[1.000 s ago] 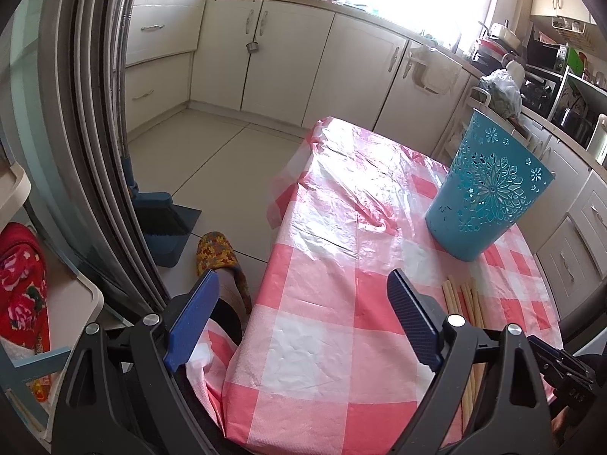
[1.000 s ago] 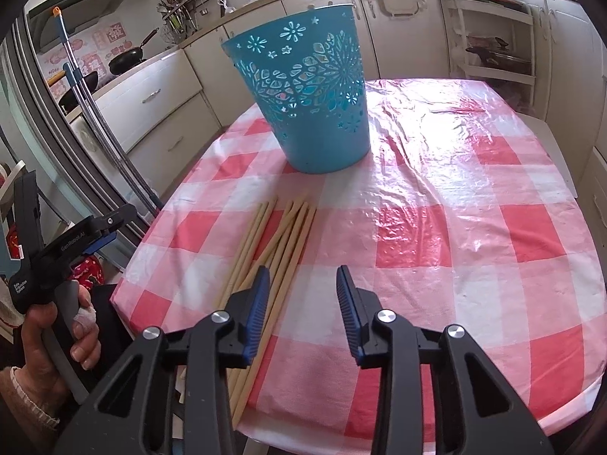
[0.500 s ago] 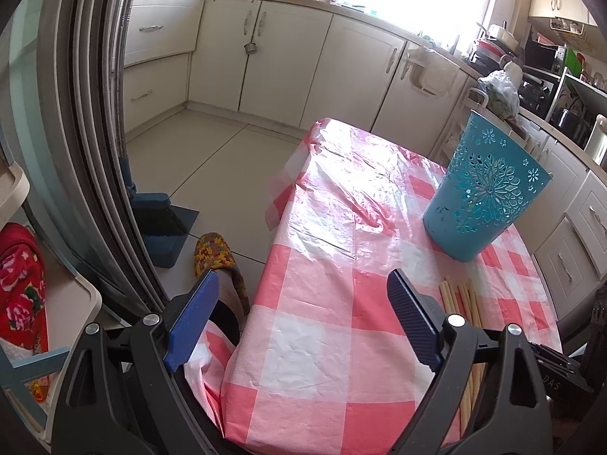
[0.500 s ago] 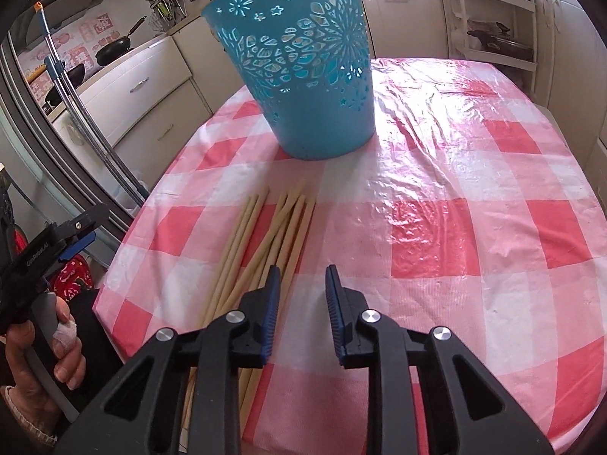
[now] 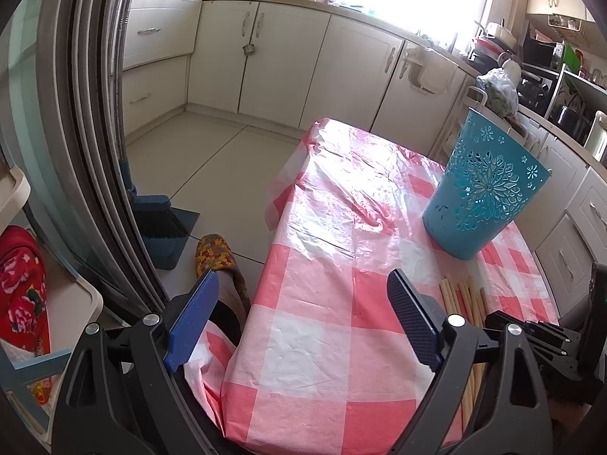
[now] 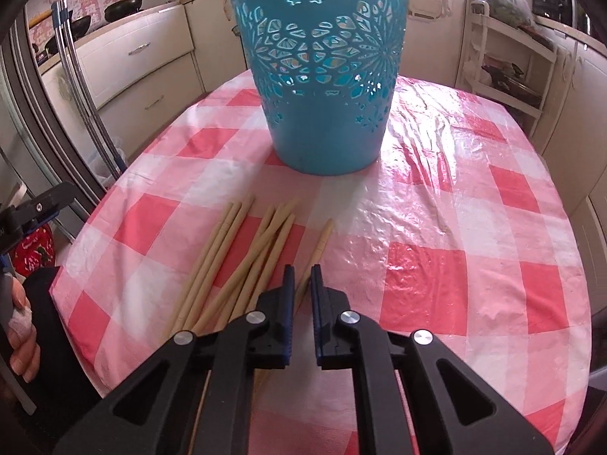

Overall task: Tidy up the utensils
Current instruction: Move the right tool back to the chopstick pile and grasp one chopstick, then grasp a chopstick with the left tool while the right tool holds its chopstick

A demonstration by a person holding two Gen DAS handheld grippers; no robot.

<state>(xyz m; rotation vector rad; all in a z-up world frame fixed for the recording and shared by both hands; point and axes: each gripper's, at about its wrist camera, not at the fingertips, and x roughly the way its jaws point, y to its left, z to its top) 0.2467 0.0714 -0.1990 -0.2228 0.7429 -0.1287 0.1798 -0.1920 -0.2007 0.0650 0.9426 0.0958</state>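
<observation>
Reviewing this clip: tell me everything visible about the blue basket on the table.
The blue basket is a round, tapered bin that looks like plastic, wider at its rim than at its base. Its upper wall is pierced with flower, star and petal cut-outs; the lower band is solid. It stands upright on the pink-checked tablecloth, beyond the tips of the chopsticks, apart from them. Neither gripper touches it. Its inside is not visible.

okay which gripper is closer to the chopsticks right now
The right. The right gripper sits directly over the chopsticks, its jaws closed on one set apart from the pile. The left gripper is open over bare tablecloth, off to their side.
</observation>
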